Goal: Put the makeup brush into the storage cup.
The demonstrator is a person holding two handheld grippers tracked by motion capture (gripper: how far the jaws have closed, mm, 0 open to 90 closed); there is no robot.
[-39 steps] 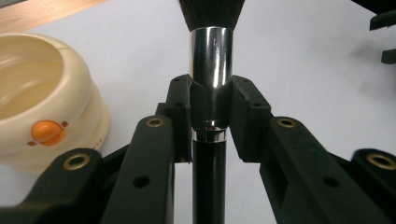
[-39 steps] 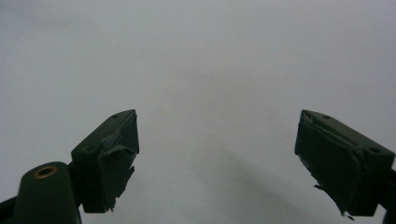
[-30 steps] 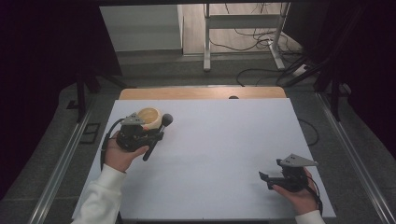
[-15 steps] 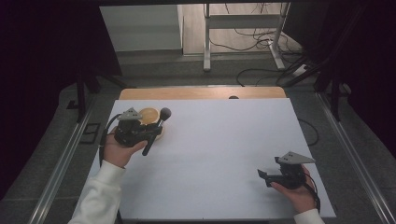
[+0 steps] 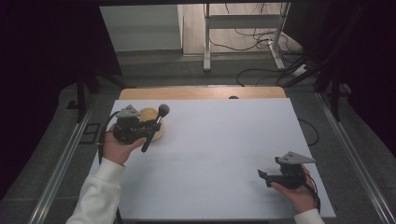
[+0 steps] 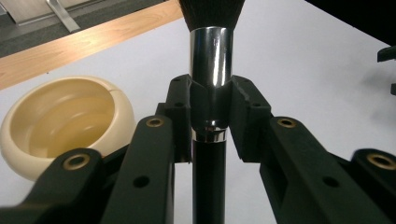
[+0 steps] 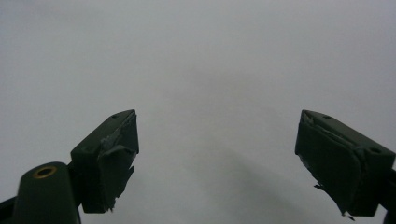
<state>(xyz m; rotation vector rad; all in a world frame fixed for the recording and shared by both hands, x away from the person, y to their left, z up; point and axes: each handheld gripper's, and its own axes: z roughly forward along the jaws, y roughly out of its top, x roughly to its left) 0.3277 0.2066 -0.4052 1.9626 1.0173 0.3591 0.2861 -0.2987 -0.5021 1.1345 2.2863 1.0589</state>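
My left gripper [image 5: 150,127] [image 6: 210,107] is shut on a makeup brush [image 5: 155,126] [image 6: 211,60] with a black handle, a silver ferrule and dark bristles; the pads clamp it at the ferrule. In the high view the brush head points up and away, over the near edge of a cream round bowl [image 5: 150,122] [image 6: 60,119] at the table's far left. The bowl looks empty inside. My right gripper [image 5: 262,175] [image 7: 217,158] rests near the front right of the white table [image 5: 224,149], open, with bare white surface between its jaws.
A wooden strip [image 5: 201,93] runs along the table's far edge. Beyond it are a grey floor, cables and a metal stand [image 5: 243,32]. Metal rails [image 5: 60,163] flank the table on both sides. The wide white middle lies between my two hands.
My left hand has shifted a little with the brush beside the bowl, the brush head now more upright. The right gripper has stayed where it was.
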